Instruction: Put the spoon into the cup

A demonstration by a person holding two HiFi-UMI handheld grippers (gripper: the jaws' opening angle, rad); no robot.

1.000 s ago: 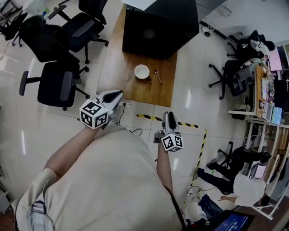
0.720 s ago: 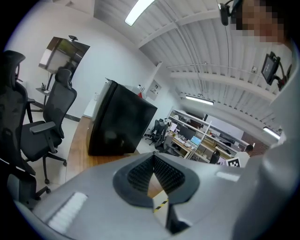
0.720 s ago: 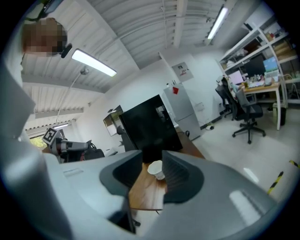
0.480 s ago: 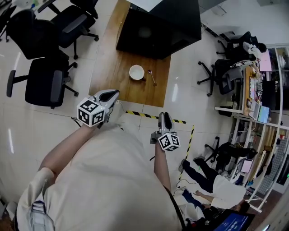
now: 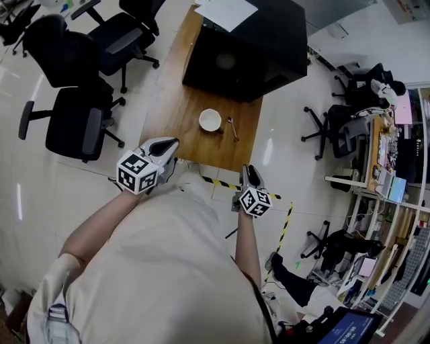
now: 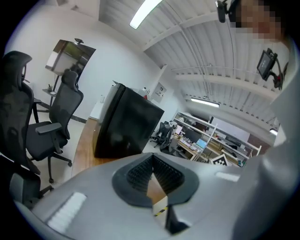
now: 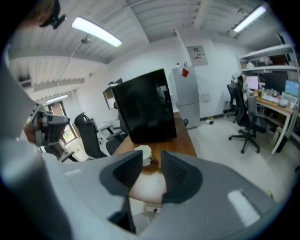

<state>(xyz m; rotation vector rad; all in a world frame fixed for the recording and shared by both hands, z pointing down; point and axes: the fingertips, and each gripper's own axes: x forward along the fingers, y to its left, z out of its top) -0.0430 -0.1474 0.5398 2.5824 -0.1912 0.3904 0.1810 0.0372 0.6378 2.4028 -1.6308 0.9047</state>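
Note:
A white cup (image 5: 210,120) stands on the wooden table (image 5: 176,114), and a small spoon (image 5: 232,127) lies just to its right. Both grippers hang in front of the table's near edge, well short of the cup and spoon. My left gripper (image 5: 171,144) is shut, its pads meeting at the tips (image 6: 152,158) with nothing held. My right gripper (image 5: 250,172) is open and empty. In the right gripper view the cup (image 7: 143,152) shows far off through the gap between the jaws (image 7: 151,163).
A big black box (image 5: 245,47) with a white sheet (image 5: 225,12) on top fills the table's far half. Black office chairs (image 5: 74,127) stand to the left. Yellow-black tape (image 5: 222,183) crosses the floor at the table's near edge. Desks and shelves (image 5: 386,154) line the right side.
Both grippers have come a little nearer the table's near edge, the right one sinking and tipping downward. The cup and spoon lie as before. Neither gripper's jaws have changed.

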